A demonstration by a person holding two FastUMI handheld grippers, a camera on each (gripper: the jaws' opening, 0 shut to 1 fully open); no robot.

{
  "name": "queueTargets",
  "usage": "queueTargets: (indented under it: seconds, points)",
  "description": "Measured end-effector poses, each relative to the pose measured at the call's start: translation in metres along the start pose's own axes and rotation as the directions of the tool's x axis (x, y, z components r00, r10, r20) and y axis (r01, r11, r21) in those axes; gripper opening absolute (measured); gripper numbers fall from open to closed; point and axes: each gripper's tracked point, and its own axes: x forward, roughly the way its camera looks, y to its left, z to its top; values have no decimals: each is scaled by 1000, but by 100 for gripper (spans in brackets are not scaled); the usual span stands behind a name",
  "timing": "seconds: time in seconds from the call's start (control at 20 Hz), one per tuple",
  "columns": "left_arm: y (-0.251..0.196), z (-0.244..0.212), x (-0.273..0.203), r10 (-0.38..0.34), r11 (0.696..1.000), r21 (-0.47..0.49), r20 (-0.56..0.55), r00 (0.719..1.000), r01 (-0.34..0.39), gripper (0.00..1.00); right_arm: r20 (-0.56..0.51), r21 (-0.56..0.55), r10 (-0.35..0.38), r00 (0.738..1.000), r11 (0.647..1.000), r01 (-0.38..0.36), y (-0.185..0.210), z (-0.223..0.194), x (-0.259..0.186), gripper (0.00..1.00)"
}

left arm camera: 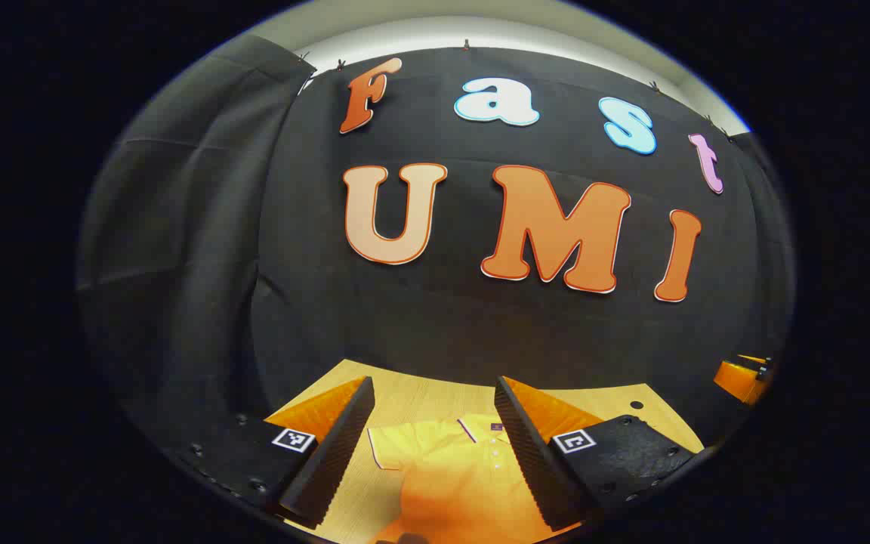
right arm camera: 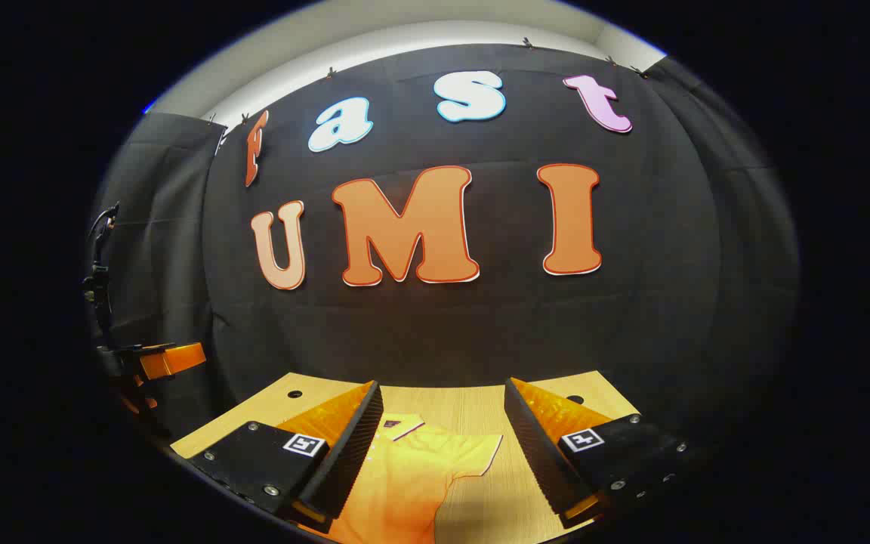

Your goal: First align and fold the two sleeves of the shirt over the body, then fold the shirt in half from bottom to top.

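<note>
Left claw [left arm camera: 435, 446] wide open, empty | right claw [right arm camera: 439, 446] wide open, empty | both above yellow shirt [left arm camera: 454, 468] at 6 o'clock on counter [left arm camera: 420, 397]

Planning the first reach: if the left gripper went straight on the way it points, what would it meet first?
Probably the shirt lying on the table, around its collar and sleeve. The open left gripper frames it between its fingers, with nothing seen in between. How high it hovers is unclear.
</note>
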Motion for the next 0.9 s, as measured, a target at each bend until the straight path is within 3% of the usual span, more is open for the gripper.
queueTargets:
  seconds: [0.25, 0.6, 0.9]
  points:
    - [-10, 2, 11, -34, 999, 19, -3, 999, 34, 98, -45, -20, -43, 998, 999, 42, -1, -8, 0, 98]
    - [14, 20, 33, -88, 991, 102, 25, 996, 85, 98, 9, -53, -181, 983, 982, 181, 11, 2, -1, 98]
    - [41, 14, 41, -80, 993, 89, 12, 997, 79, 98, 22, -98, -195, 981, 976, 196, 26, 12, 6, 98]
